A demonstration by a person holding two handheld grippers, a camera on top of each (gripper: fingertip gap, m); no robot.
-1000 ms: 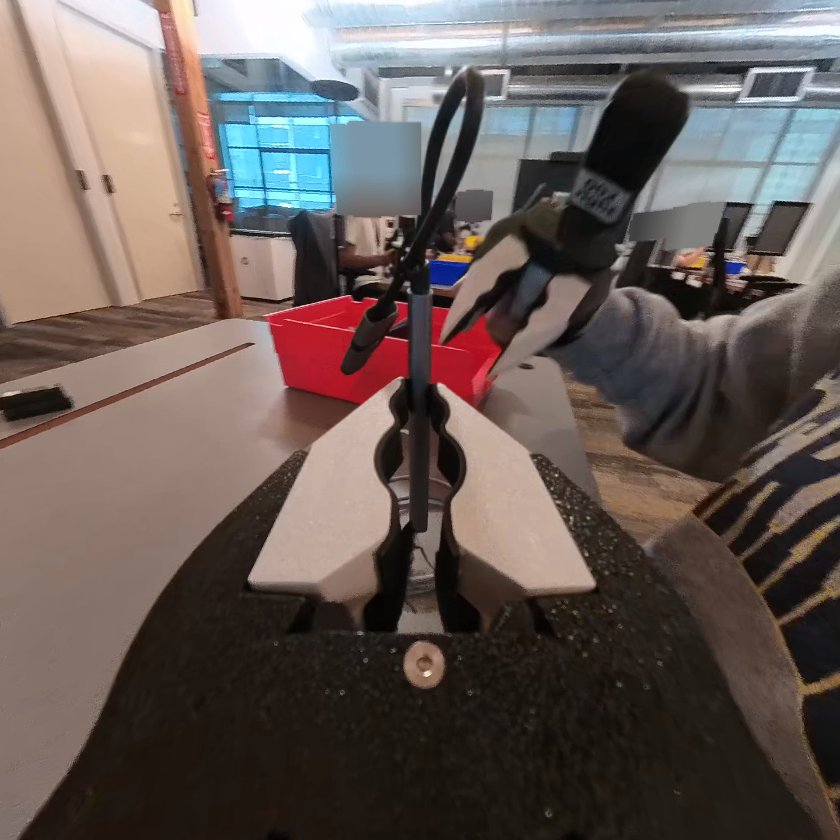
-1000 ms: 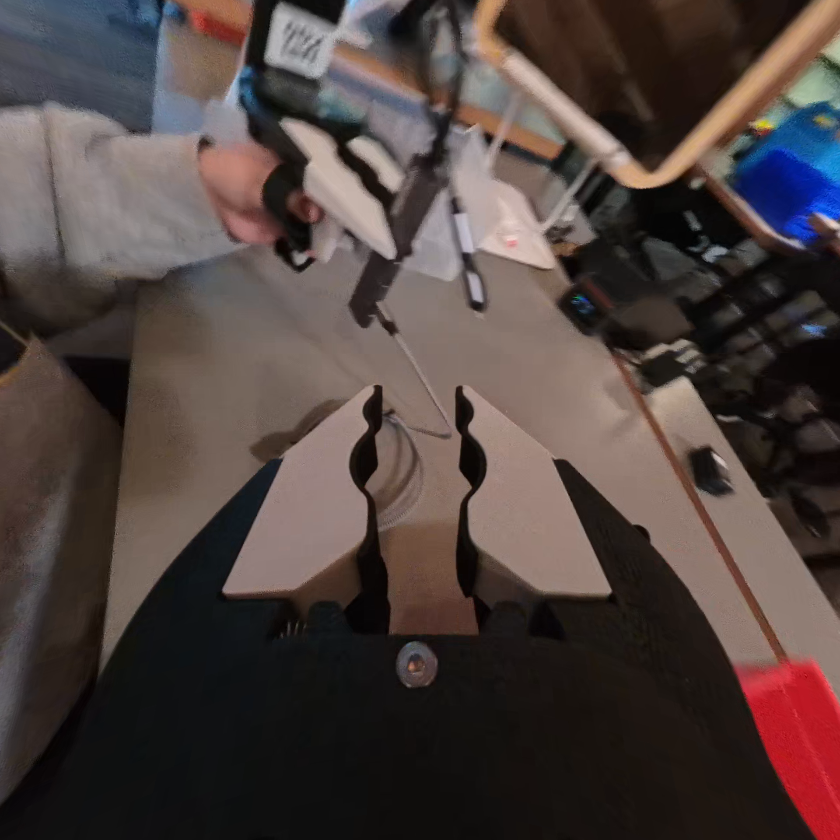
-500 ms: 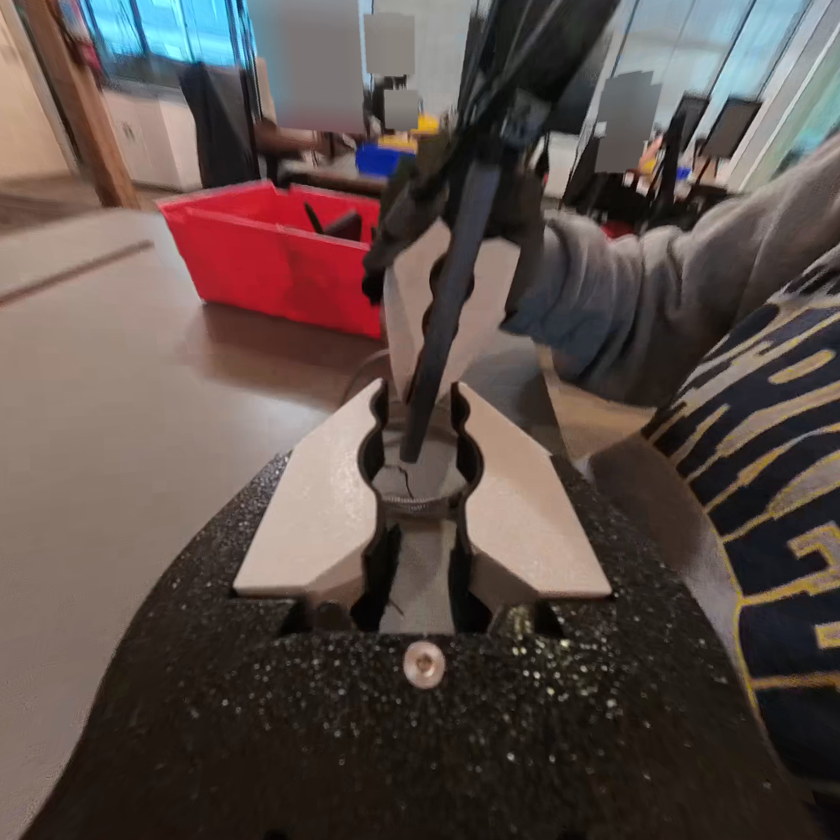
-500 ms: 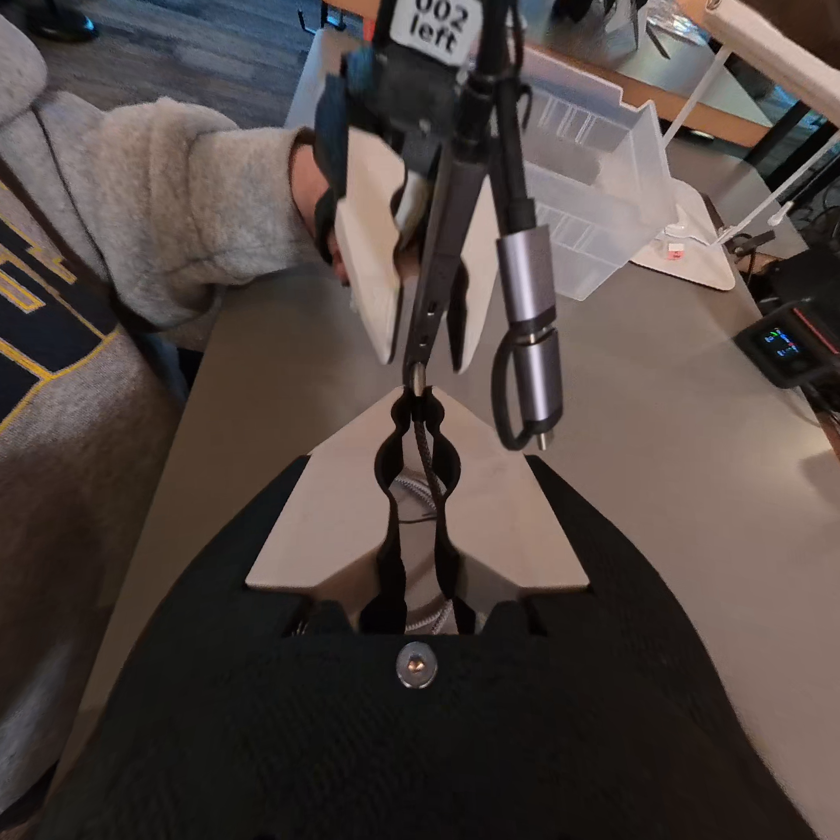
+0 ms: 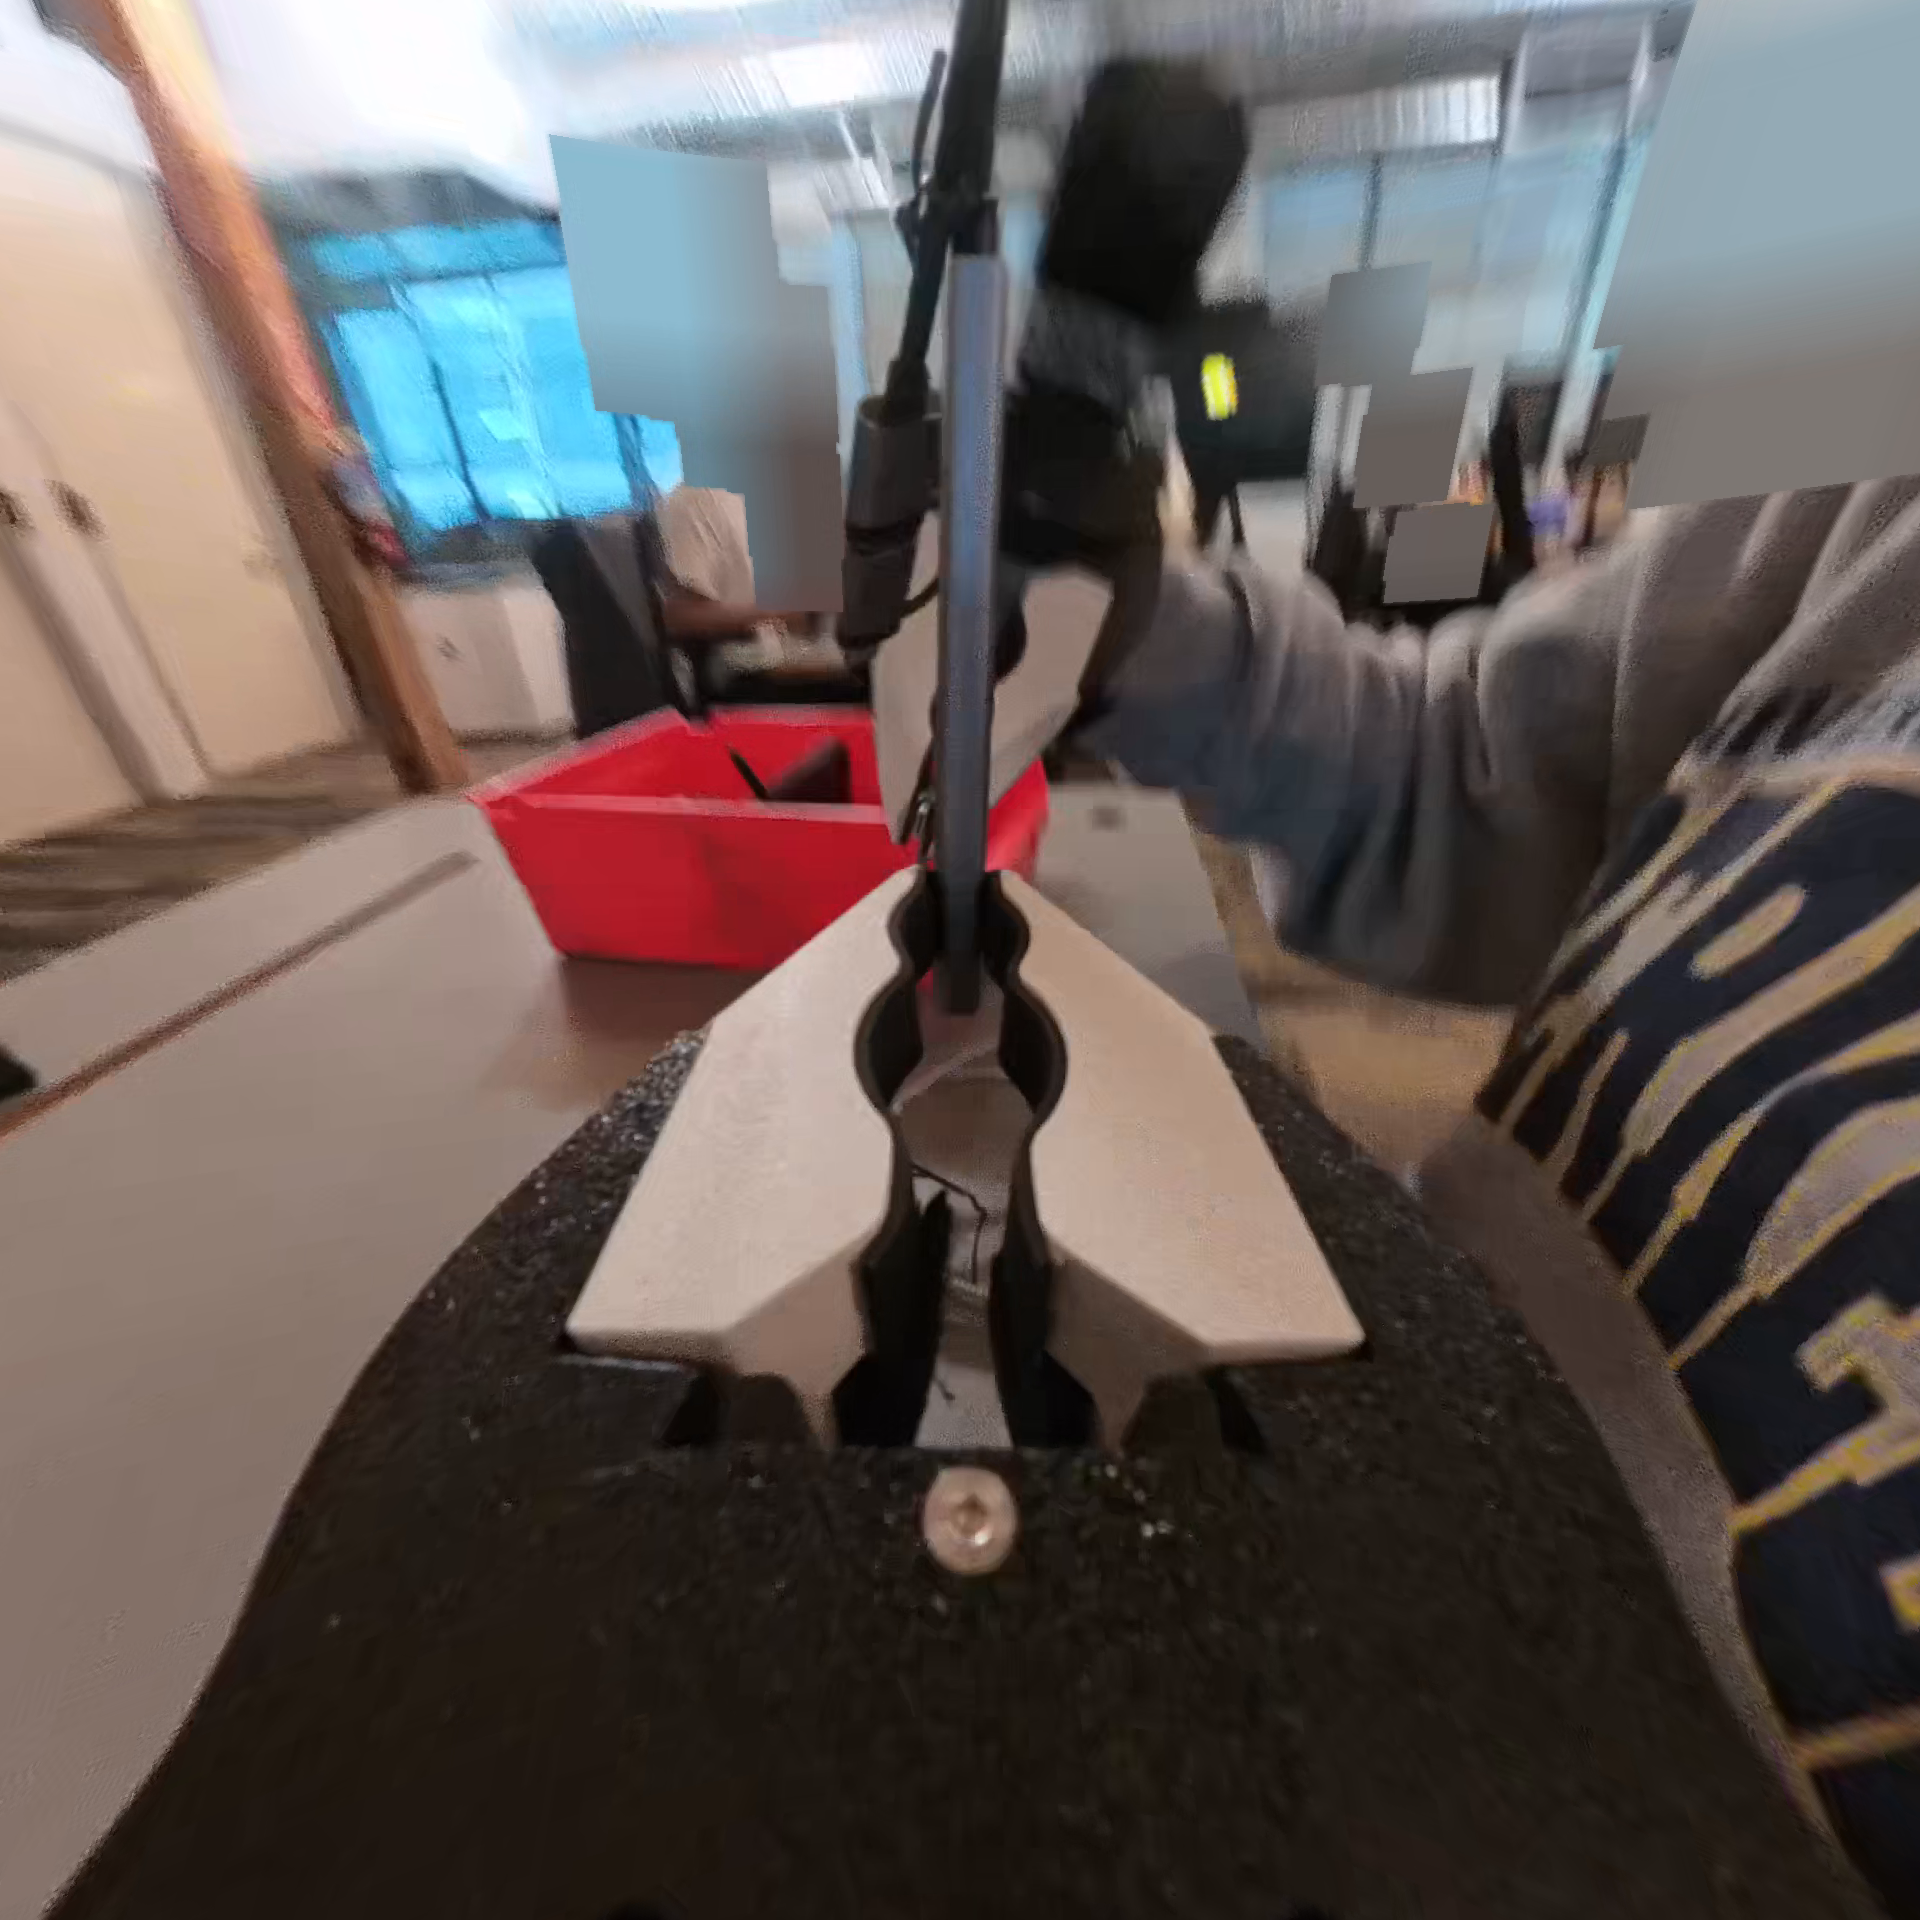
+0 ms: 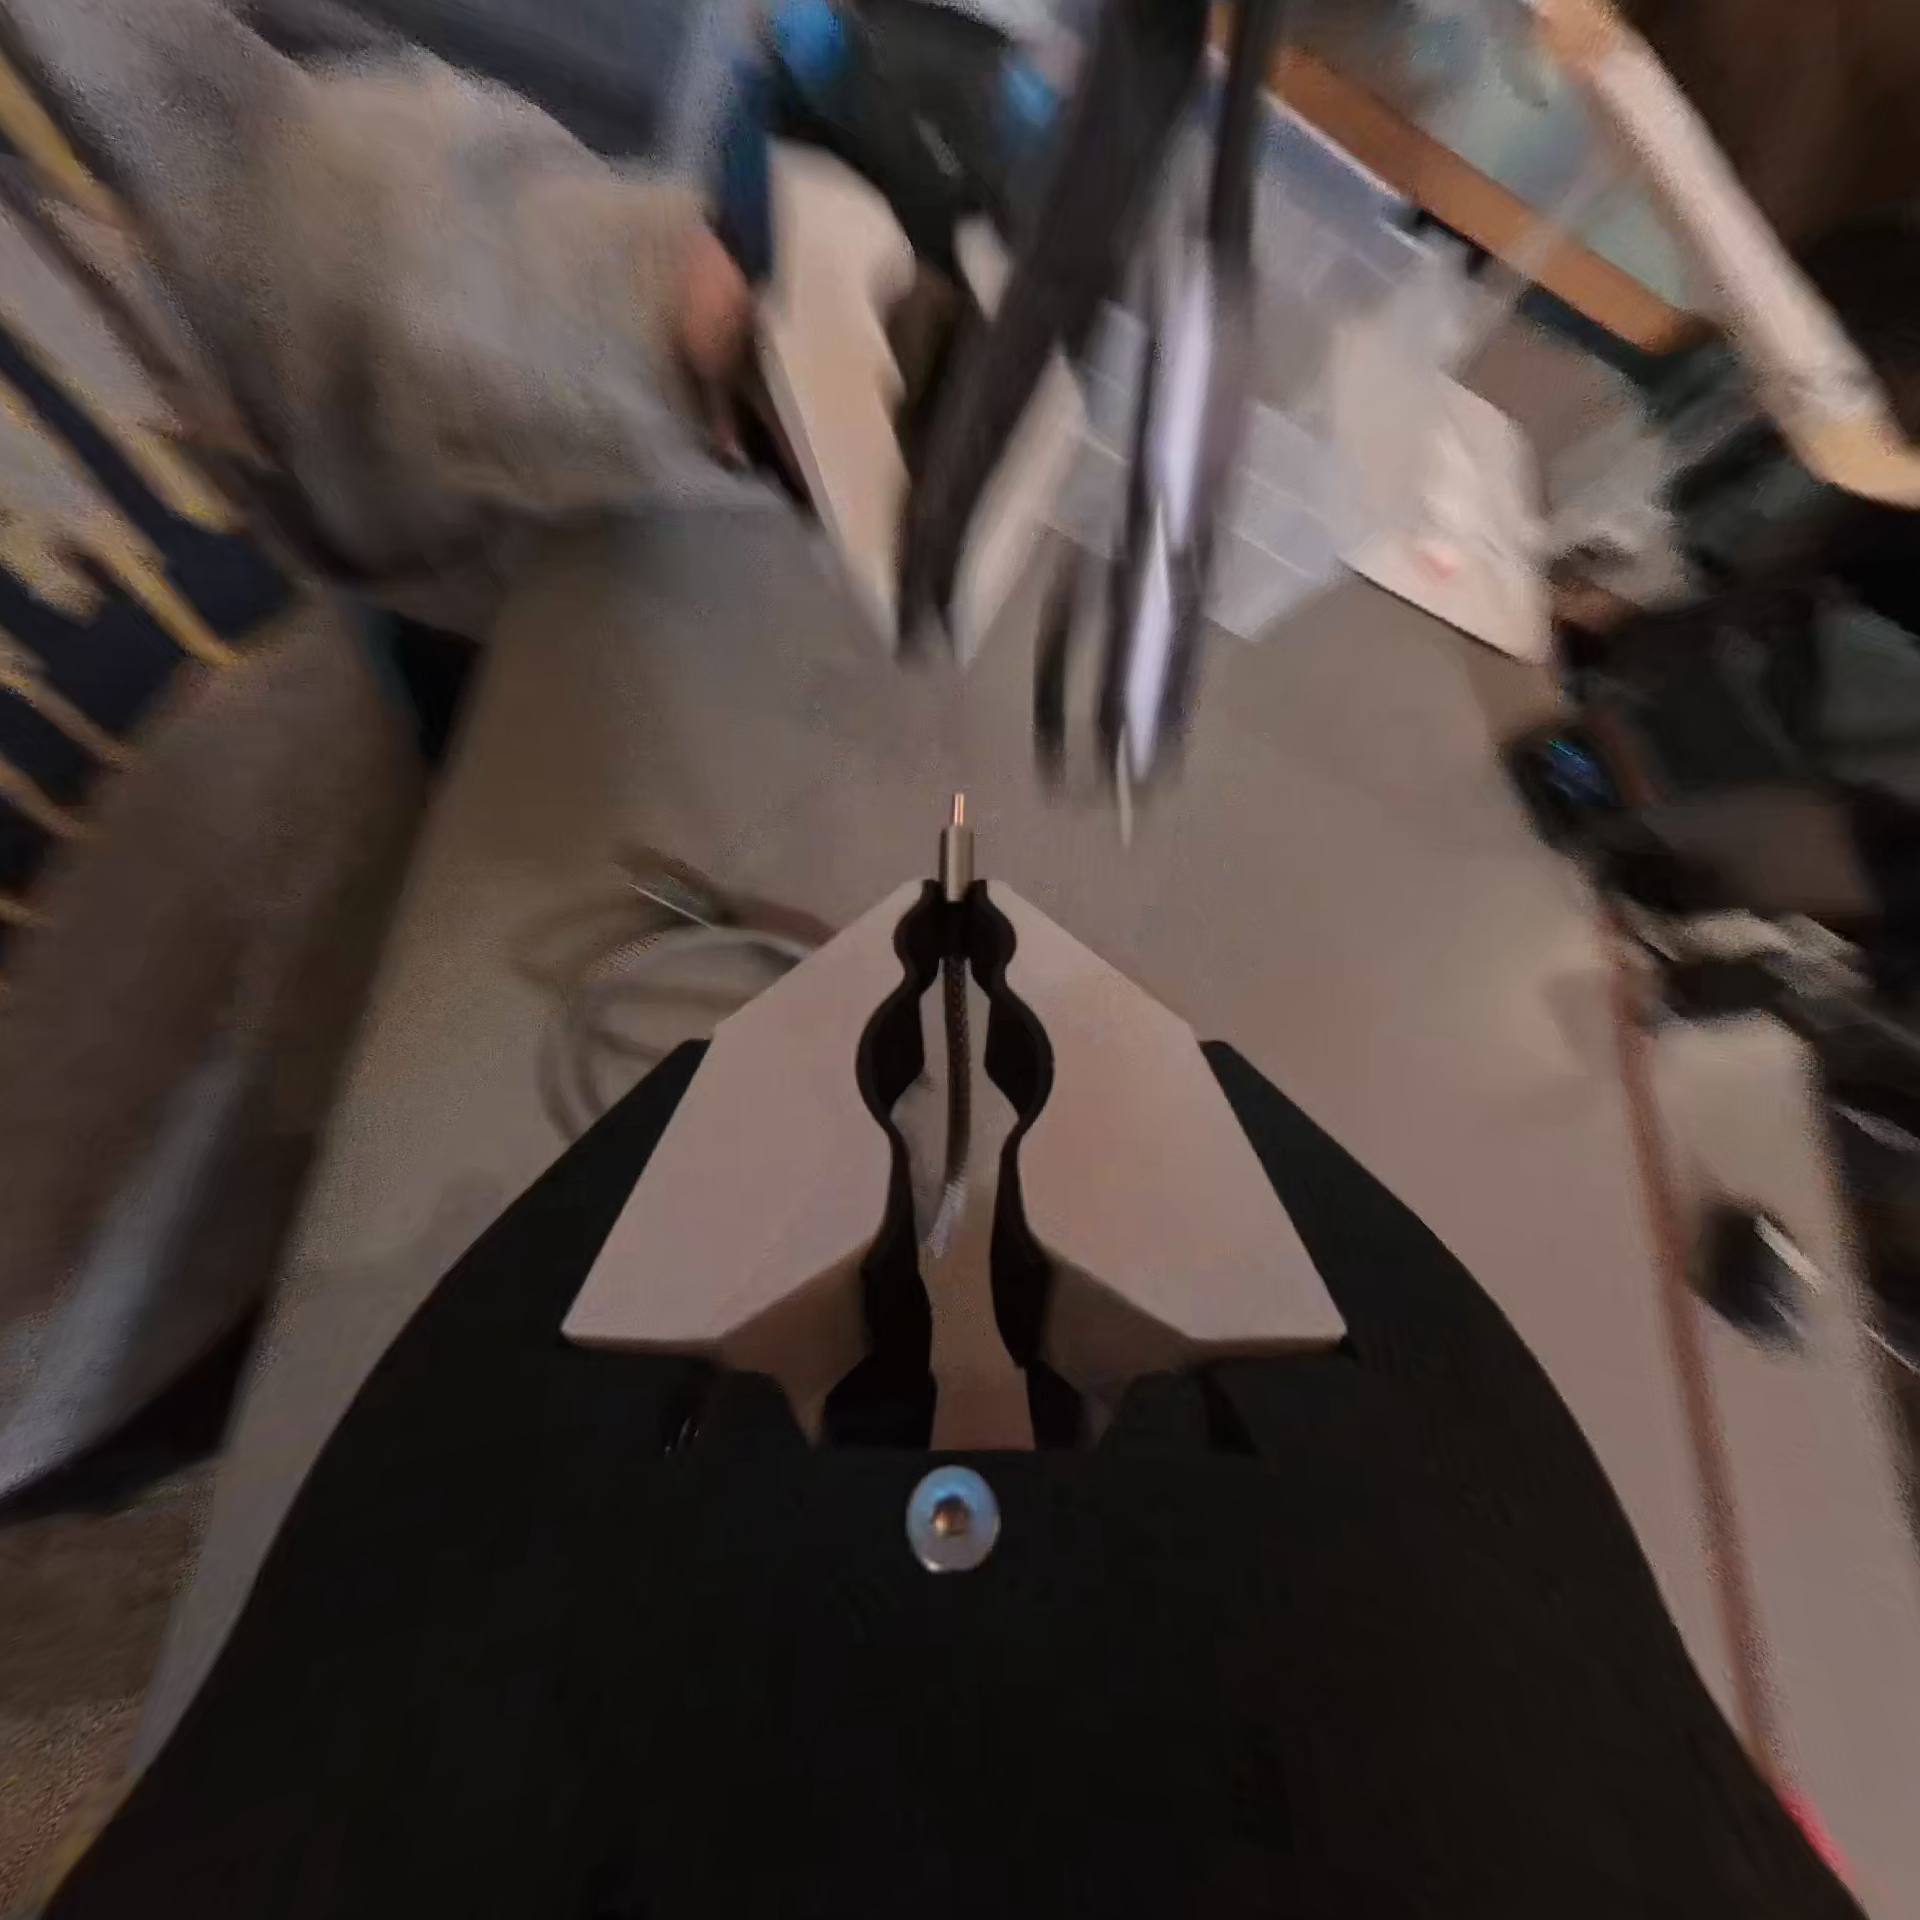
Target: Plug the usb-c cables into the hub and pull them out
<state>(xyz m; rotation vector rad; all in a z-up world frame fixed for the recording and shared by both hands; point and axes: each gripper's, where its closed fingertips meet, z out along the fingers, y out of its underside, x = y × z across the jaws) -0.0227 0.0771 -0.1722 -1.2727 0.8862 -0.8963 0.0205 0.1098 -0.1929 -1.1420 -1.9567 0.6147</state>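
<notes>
My left gripper (image 5: 961, 894) is shut on the lower end of a thin grey hub (image 5: 966, 623), held upright and edge-on. The hub's own black cable with its adapter (image 5: 883, 520) hangs beside it. My right gripper (image 6: 954, 891) is shut on a usb-c cable: the metal plug (image 6: 954, 857) sticks out past the fingertips and the braided cord (image 6: 954, 1039) runs back between the fingers. The plug is free, a gap below the blurred hub (image 6: 966, 416). The right gripper's white fingers (image 5: 1049, 665) show behind the hub in the left wrist view.
A red bin (image 5: 707, 862) stands on the grey table (image 5: 260, 1195) behind the hub. A white cable coil (image 6: 644, 987) lies on the table left of the right gripper. A clear plastic bin (image 6: 1330, 499) is farther back. A person's grey sleeve (image 5: 1455, 748) reaches in from the right. The tips of one gripper are about 6 cm away from the tips of the other.
The right gripper came to the hub, shut on the cable plug at its lower end, and has now drawn back with the plug out of the hub. The left gripper has tilted the hub upright.
</notes>
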